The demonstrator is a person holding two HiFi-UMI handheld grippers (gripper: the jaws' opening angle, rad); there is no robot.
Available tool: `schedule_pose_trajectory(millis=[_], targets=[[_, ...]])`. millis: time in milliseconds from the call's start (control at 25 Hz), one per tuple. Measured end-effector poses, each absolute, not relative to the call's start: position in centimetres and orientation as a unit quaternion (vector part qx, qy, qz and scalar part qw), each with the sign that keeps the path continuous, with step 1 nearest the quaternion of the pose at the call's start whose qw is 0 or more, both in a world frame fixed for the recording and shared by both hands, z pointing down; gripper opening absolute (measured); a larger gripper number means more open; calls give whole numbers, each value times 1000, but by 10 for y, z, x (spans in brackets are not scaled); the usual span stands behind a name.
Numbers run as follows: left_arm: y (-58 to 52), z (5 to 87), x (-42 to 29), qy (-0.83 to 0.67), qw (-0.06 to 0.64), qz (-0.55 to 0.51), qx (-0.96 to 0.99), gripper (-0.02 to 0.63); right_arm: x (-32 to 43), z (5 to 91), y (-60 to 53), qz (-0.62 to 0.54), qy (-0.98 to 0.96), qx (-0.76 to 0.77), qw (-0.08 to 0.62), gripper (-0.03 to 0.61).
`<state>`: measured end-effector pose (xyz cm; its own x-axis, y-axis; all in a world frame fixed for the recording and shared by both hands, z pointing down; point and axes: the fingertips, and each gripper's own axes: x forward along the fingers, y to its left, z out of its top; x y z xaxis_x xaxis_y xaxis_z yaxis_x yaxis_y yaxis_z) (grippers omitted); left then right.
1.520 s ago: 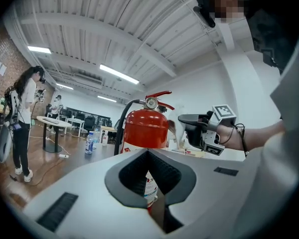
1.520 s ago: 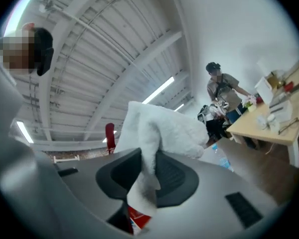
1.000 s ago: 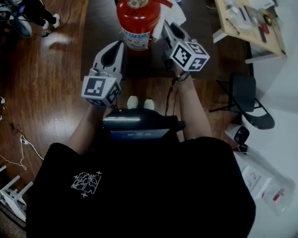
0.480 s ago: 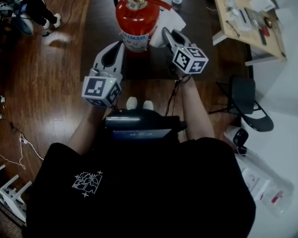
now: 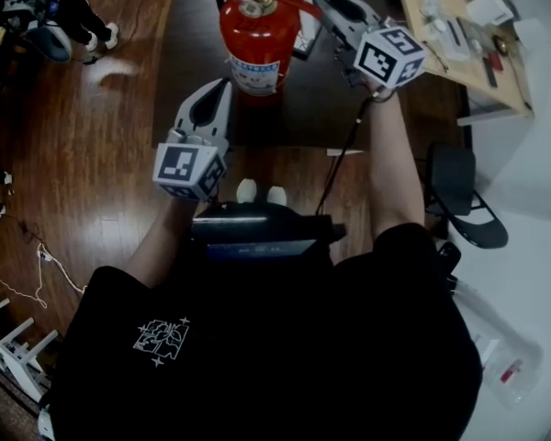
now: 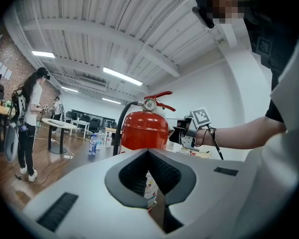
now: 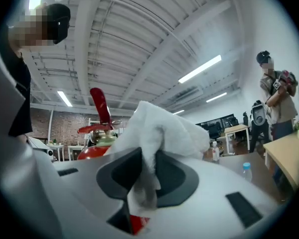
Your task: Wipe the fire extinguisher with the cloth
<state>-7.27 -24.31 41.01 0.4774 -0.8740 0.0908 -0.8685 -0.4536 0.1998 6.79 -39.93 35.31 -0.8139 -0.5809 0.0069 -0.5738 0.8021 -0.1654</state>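
The right gripper (image 5: 326, 5) clamps the white cloth (image 7: 159, 128), now raised beside the fire extinguisher (image 5: 257, 35)'s top. The left gripper (image 5: 222, 85), jaws together and empty, hasn't moved.

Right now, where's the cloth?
The cloth is clamped in the right gripper, at the upper right of the head view, just right of the top of the fire extinguisher.

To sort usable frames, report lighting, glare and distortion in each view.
Head view: dim, glare streaks on the wood floor, fire extinguisher sharp. Left gripper view: fisheye bending, black corners, ceiling lights bright, extinguisher clear. Right gripper view: same fisheye, the cloth close and soft.
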Motion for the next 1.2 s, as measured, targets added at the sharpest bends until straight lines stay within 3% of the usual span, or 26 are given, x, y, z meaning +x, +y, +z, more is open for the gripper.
schedule_pose_trajectory(millis=[160, 520, 800, 920, 1200], targets=[[-241, 409, -76, -516, 109, -11, 850, 0, 59, 382, -403, -119, 942, -313, 7, 91], [-241, 406, -76, -515, 108, -17, 850, 0, 65, 546, -372, -248, 899, -350, -89, 89], [-242, 408, -65, -500, 108, -22, 859, 0, 65, 584, -347, -271, 887, -353, -125, 89], [-242, 408, -62, -496, 108, -20, 861, 0, 73, 567, -344, -254, 890, -366, -99, 90], [-244, 408, -59, -485, 110, -35, 867, 0, 86, 451, -305, -189, 901, -386, 55, 91]])
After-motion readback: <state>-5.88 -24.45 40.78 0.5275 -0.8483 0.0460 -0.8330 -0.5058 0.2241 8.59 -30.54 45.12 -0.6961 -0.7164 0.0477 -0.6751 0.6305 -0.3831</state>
